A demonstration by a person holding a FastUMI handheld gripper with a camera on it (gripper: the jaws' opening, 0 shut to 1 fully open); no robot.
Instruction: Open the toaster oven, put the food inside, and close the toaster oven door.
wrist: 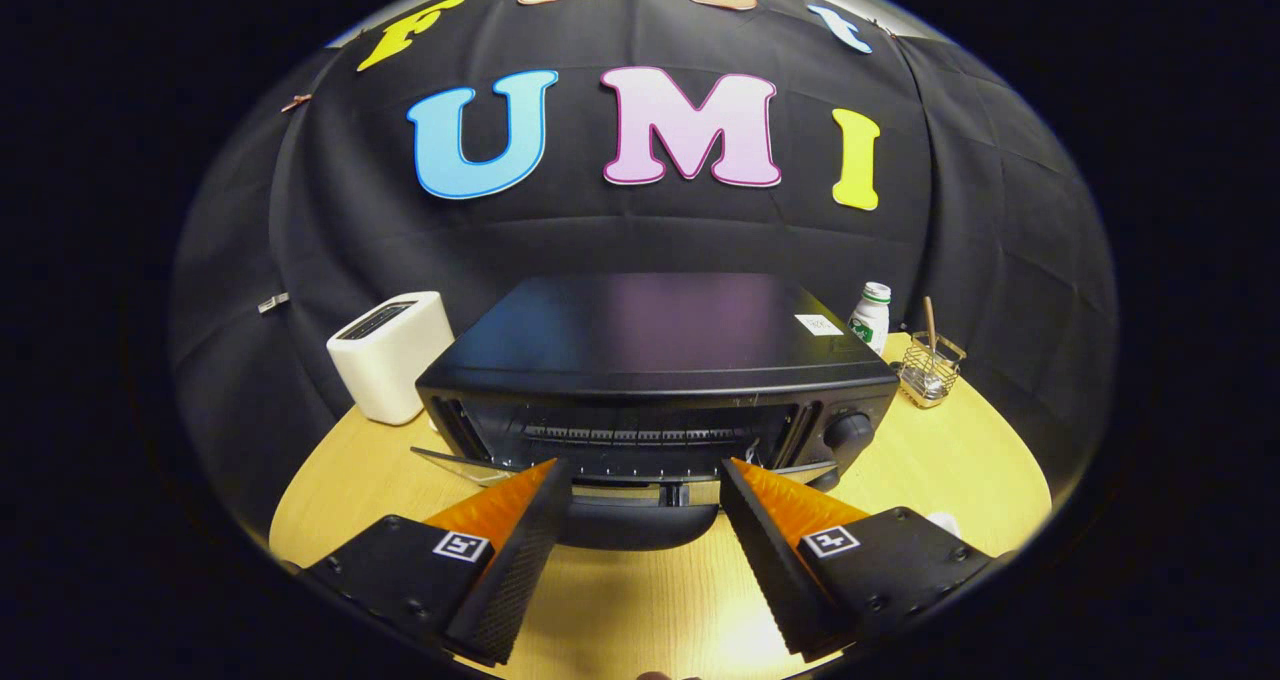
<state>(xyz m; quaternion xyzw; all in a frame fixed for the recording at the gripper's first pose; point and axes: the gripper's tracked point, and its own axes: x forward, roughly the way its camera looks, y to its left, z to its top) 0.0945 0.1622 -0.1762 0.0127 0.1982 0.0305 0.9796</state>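
Toaster oven [655, 380] door [600, 495] already dropped open, handle between the tongs [645, 475]; tongs spread wide, grasping nothing; food loading and door closing apparently still left.

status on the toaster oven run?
Hand-held gripper open, fingers either side of the door handle. Toaster oven door part open, tilted down. No food visible. Nothing in the way.

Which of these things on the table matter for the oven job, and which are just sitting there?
In the job: toaster oven; its door, hanging open between the spread fingers of the gripper.

Lying about: white toaster; bottle; wire basket.
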